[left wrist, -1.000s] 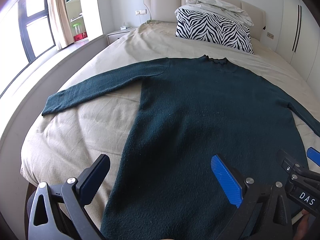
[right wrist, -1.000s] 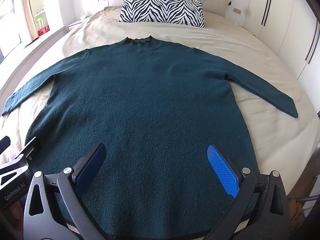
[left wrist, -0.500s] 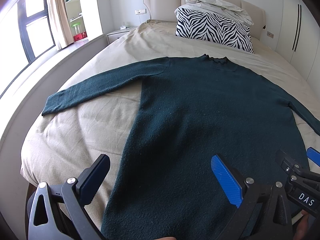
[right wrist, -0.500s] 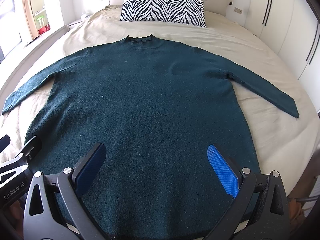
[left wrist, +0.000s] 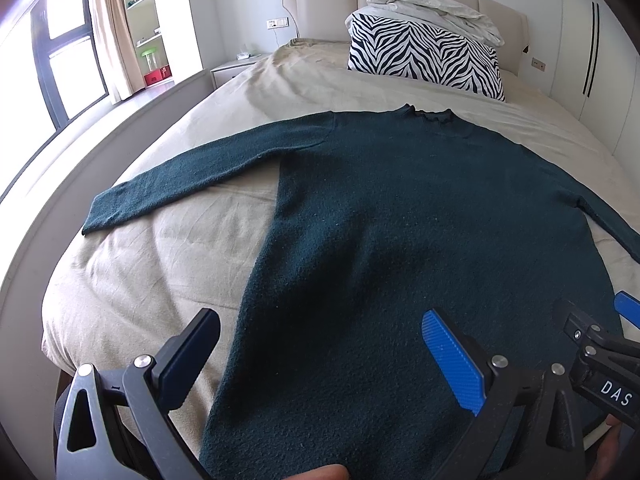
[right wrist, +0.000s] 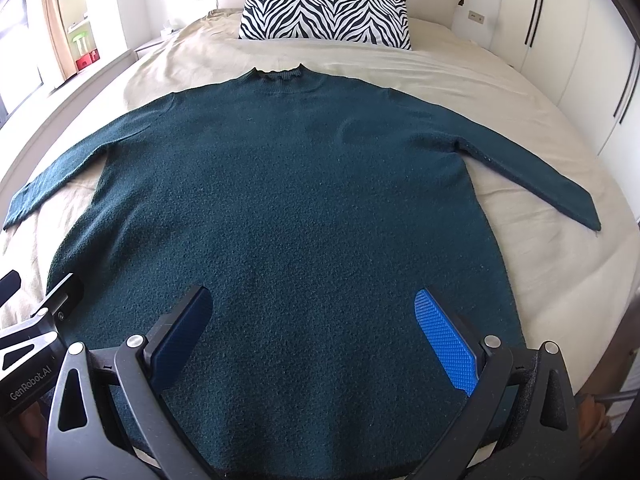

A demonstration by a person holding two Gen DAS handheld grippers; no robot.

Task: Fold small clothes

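Note:
A dark teal knit sweater (left wrist: 420,220) lies flat on the bed, collar toward the headboard, both sleeves spread out; it also shows in the right wrist view (right wrist: 288,200). My left gripper (left wrist: 320,344) is open and empty, hovering above the sweater's lower left side near its hem. My right gripper (right wrist: 316,328) is open and empty, hovering above the middle of the lower hem. The left sleeve (left wrist: 200,172) reaches toward the bed's left edge, the right sleeve (right wrist: 532,176) toward the right edge.
The bed has a beige sheet (left wrist: 152,264). A zebra-print pillow (right wrist: 326,12) with a crumpled white duvet (left wrist: 436,6) on top sits by the headboard. A low bed frame edge (left wrist: 80,168) runs on the left, white wardrobes (right wrist: 580,60) stand on the right.
Both grippers have drifted very slightly; the views have shifted only a little. The sweater lies unchanged.

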